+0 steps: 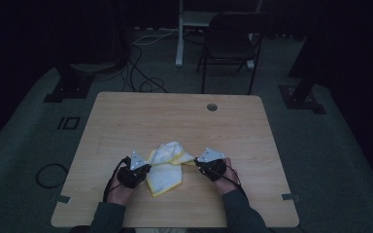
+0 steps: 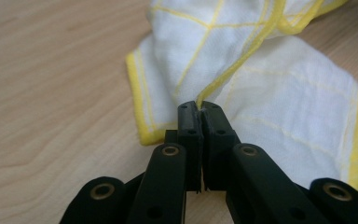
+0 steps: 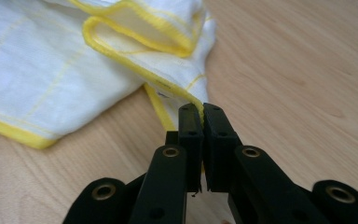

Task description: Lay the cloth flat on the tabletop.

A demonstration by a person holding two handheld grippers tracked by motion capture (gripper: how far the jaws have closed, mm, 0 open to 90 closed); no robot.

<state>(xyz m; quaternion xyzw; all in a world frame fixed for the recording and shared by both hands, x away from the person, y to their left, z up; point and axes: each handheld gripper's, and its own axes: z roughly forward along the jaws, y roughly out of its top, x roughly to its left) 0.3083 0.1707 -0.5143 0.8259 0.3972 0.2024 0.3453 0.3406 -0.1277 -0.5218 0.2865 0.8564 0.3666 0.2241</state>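
With the left gripper point(image 2: 199, 109) and right gripper point(image 3: 203, 112) each clamped on a thin yellow hem of the cloth point(image 1: 167, 167) lying between them, a lift could slip the fabric free.

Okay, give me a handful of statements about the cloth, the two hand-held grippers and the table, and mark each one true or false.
1. The left hand-held gripper is shut on the cloth's yellow hem. True.
2. The right hand-held gripper hangs open above the cloth. False: its jaws are shut on a yellow-edged part of the cloth.
3. The cloth is white with yellow lines and a yellow border. True.
4. The cloth lies spread flat and smooth. False: it is rumpled and folded over itself.
5. The cloth rests on a wooden table. True.
6. A chair stands on top of the table. False: it stands on the floor beyond the table's far edge.
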